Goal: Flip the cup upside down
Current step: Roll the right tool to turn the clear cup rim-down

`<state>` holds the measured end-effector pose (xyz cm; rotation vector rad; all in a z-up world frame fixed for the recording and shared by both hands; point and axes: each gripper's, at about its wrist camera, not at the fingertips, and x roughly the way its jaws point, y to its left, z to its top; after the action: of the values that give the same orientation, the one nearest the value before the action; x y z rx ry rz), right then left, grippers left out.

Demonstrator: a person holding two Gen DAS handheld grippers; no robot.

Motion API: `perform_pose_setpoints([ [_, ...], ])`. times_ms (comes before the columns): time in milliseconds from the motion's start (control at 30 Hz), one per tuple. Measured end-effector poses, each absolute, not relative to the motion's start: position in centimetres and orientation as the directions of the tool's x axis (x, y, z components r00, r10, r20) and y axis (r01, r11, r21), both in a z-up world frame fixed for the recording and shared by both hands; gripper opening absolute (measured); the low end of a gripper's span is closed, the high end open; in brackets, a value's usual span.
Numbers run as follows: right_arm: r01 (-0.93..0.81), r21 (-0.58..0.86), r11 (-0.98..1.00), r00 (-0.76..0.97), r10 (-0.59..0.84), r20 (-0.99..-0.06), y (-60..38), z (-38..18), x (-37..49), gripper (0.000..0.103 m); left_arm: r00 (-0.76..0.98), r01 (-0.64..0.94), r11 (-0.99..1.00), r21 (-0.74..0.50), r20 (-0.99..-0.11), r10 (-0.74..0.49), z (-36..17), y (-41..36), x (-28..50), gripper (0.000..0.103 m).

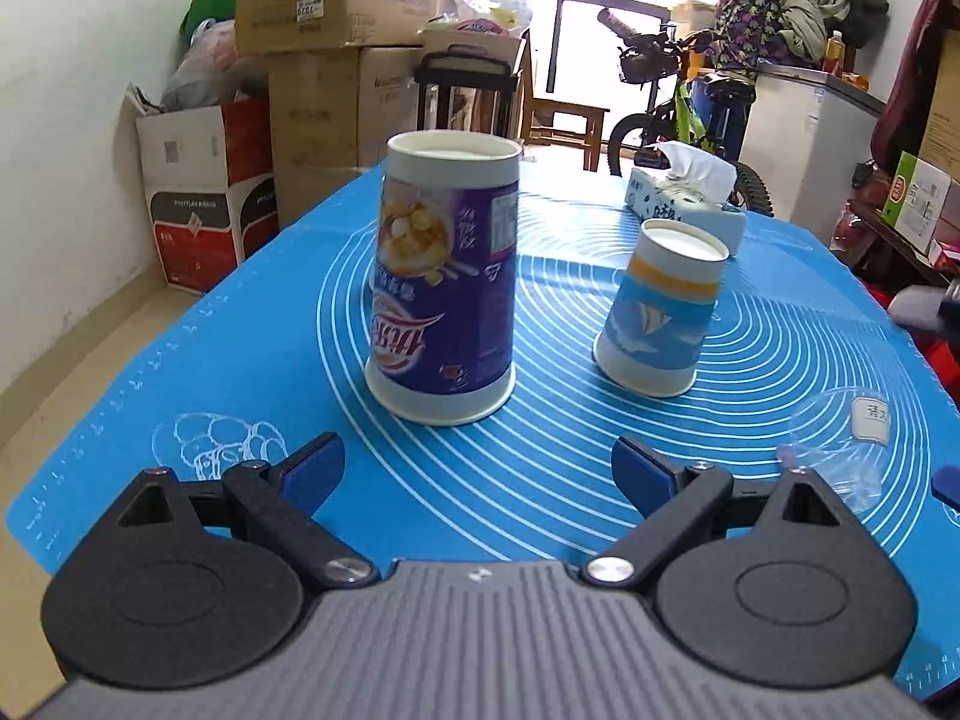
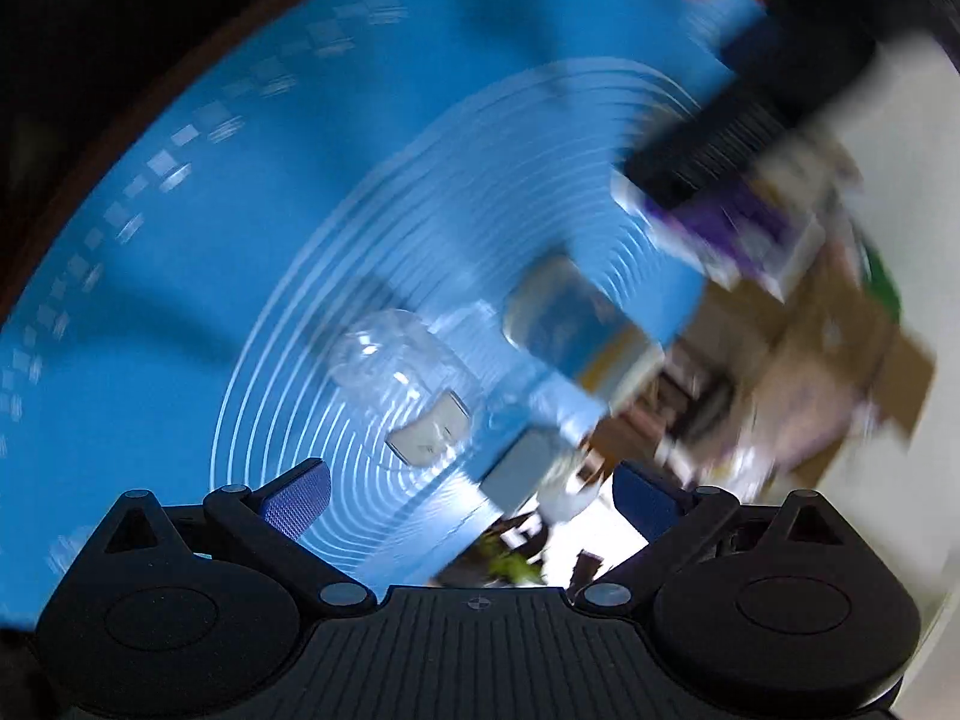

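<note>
A tall purple paper cup (image 1: 444, 282) stands upside down on the blue mat (image 1: 240, 372), just ahead of my left gripper (image 1: 477, 471), which is open and empty. A smaller blue paper cup (image 1: 660, 312) with an orange band stands upside down to its right. A clear plastic cup (image 1: 840, 444) lies on its side at the mat's right. The right wrist view is tilted and blurred: my right gripper (image 2: 474, 498) is open and empty above the mat (image 2: 180, 300), with the clear cup (image 2: 402, 372), the blue cup (image 2: 576, 324) and the purple cup (image 2: 738, 234) ahead.
A tissue box (image 1: 684, 198) sits at the mat's far right. Cardboard boxes (image 1: 312, 60), a bicycle (image 1: 690, 102) and a white cabinet (image 1: 810, 120) stand behind the table. The floor (image 1: 72, 360) lies past the mat's left edge.
</note>
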<state>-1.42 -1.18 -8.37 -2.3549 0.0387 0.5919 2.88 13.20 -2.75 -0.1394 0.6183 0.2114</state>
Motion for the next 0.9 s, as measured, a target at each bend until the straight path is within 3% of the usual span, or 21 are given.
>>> perform_pose_setpoints([
  [300,-0.063,-0.458,-0.887,0.862,0.183,-0.472,-1.5,-10.9,-0.9,0.095,0.795,-0.234,0.969,-0.075,-0.588,0.147,-3.1,13.8,2.9,0.095],
  [500,-0.087,-0.413,-0.906,0.855,0.145,-0.498,-1.8,-11.9,0.0,0.079,0.796,-0.229,0.971,-0.075,-0.588,0.142,-3.1,13.8,3.0,0.095],
  [633,-0.123,-0.422,-0.898,0.859,0.116,-0.499,-2.1,-12.2,0.1,0.058,0.797,-0.228,0.971,-0.076,-0.587,0.141,-3.1,13.8,3.1,0.095],
  [900,-0.254,-0.592,-0.765,0.848,0.118,-0.516,-1.2,-9.5,1.2,0.058,0.803,-0.216,0.974,-0.070,-0.581,0.136,-2.8,13.1,3.1,0.095],
])
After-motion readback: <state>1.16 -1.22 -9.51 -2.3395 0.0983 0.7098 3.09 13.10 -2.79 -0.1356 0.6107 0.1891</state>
